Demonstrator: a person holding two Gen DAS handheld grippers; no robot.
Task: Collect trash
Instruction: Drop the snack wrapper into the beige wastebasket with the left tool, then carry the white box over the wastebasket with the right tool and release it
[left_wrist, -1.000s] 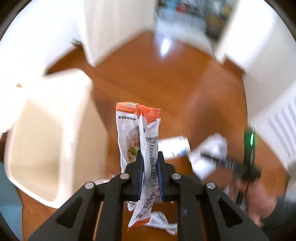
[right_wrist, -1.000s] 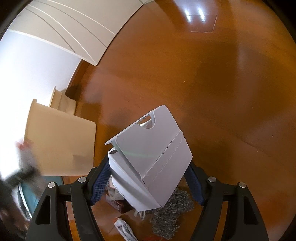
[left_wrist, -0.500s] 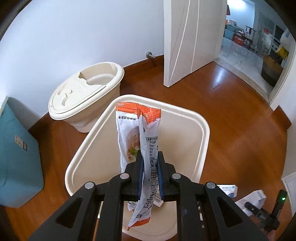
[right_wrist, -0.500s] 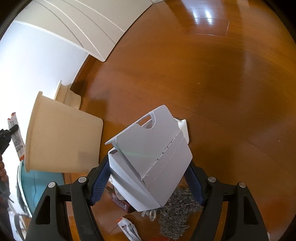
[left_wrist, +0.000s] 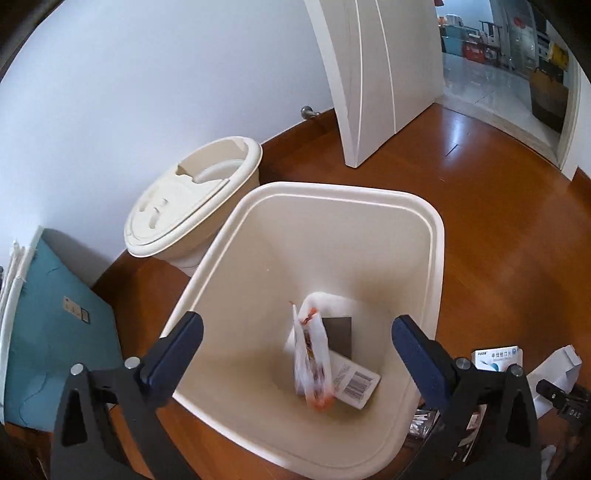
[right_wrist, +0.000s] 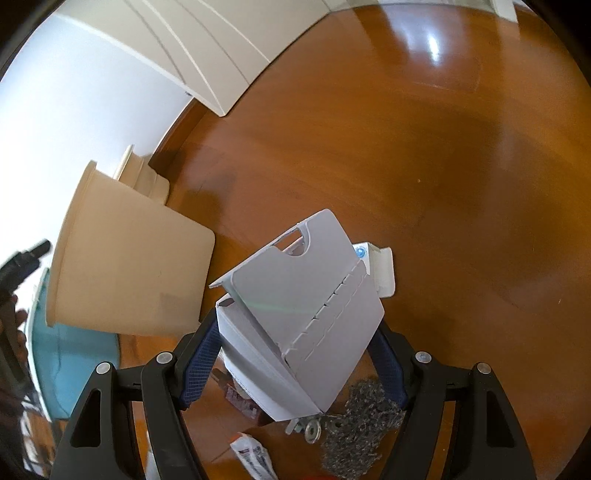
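Observation:
My left gripper (left_wrist: 295, 345) hangs over the cream waste bin (left_wrist: 436, 236), its jaws opening wide with nothing pressed between them. The orange-and-white snack wrapper (left_wrist: 312, 363) is blurred, dropping inside the bin beside a barcoded box (left_wrist: 356, 382) and a dark card (left_wrist: 338, 336). My right gripper (right_wrist: 293, 363) is shut on a white cardboard box (right_wrist: 306, 321) with an open flap, held above the wooden floor. In the right wrist view the bin (right_wrist: 125, 266) stands to the left.
A cream bin lid (left_wrist: 192, 199) leans at the wall and a teal box (left_wrist: 55, 343) stands left. A blue-and-white medicine box (left_wrist: 498, 358) and a white box (right_wrist: 380, 269), a steel scouring pad (right_wrist: 364, 424), washers (right_wrist: 314, 428) and a wrapper (right_wrist: 255, 456) lie on the floor. White door (left_wrist: 373, 74) behind.
The left gripper swung from the floor to above the bin, then its jaws sprang apart and the wrapper fell into the bin. The right gripper kept its hold on the white box.

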